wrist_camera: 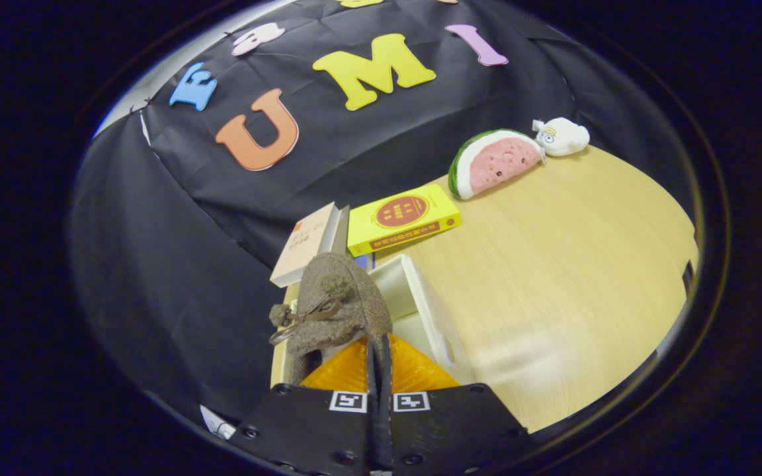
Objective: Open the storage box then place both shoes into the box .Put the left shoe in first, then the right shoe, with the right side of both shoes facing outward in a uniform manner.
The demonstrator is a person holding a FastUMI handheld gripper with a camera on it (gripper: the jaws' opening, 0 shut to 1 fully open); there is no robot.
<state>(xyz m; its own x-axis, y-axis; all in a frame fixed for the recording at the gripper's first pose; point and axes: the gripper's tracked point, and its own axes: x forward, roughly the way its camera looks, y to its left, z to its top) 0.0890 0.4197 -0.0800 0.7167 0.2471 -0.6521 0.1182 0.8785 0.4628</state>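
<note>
Pinching the brown felt shoe by its heel edge, the nearly closed gripper holds it above the open white storage box near the wooden tabletop's back edge.

Wooden table carries storage box, two books, watermelon plush, white plush.
</note>
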